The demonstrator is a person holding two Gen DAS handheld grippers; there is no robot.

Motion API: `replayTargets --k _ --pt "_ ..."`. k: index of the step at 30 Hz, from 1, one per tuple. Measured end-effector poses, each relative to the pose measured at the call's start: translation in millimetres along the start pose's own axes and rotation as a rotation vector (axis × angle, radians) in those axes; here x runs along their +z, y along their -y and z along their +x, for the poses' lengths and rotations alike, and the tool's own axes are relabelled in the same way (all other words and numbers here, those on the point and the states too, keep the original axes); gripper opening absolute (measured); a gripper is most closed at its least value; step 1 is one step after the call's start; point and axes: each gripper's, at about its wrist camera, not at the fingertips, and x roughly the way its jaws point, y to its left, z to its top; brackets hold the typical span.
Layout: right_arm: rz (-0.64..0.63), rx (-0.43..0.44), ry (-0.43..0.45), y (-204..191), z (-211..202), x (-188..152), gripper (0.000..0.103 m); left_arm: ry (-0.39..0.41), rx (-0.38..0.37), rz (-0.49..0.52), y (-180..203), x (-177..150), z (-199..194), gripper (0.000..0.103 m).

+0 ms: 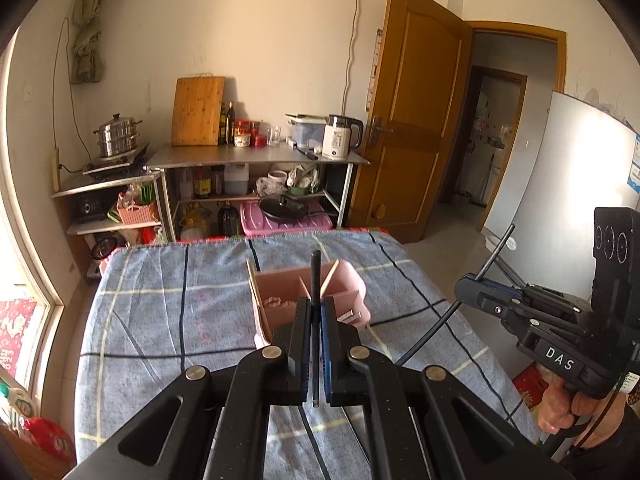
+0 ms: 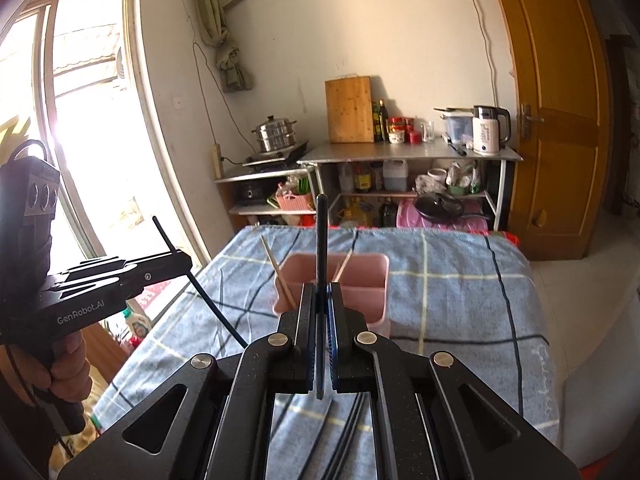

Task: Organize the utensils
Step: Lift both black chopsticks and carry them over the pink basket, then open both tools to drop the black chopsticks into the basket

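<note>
Two black chopsticks, thin, round, matte, one per gripper. The left gripper [image 1: 316, 312] is clamped tight on the left black chopstick [image 1: 315, 276]; its tip sticks up past the pads, the lower end pokes out behind them. The right gripper [image 2: 320, 300] is pinched closed on the right black chopstick [image 2: 321, 236] the same way. Seen side-on from the other cam, each stick runs slantwise through its jaws, long part hanging down twd the table.

Just beyond both: pink plastic utensil holder [image 2: 360, 280], boxy w/ rounded corners, split by inner dividers. Near wall is hidden behind the grippers in both views. Two pale wooden chopsticks [image 2: 280, 276] lean in it, tilted apart. Something small and shiny in a right compartment in the left cam, too small to identify.

Holder sits on a table under a blue-grey woven cloth [image 1: 160, 320], nubby, w/ dark and pale check lines. Front edge of the table is cut off by the gripper frames.

A bare hand [image 2: 68, 364] grips the left handle; another hand [image 1: 560, 412] the right one, partly cut by the frame.

Behind: steel shelf unit [image 2: 408, 154] w/ bamboo board, kettle, bottles.
</note>
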Motion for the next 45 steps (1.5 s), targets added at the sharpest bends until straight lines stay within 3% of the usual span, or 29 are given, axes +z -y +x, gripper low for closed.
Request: replayTargets --k 8,17,34,41,45 --pt "0.012 0.023 0.064 -7.1 9.7 35.6 0.005 0.048 0.02 -0.024 -15.8 42.4 0.2 0.004" --pt "0.028 0.023 0.101 -5.9 32.1 58.8 0.005 0.039 0.056 -0.001 -21.5 62.7 31.3 0.004" --pt "0.066 -0.006 -0.026 13.0 101.8 25.6 0.005 -0.051 0.048 -0.062 -48.0 23.0 100.1 0.005" --pt "0.079 0.012 -0.095 17.6 123.2 12.1 0.005 -0.08 0.018 -0.067 -50.0 10.5 110.8 0.006" --pt "0.078 0.014 -0.115 18.1 124.5 7.0 0.005 -0.076 0.037 -0.047 -47.1 5.5 110.4 0.006"
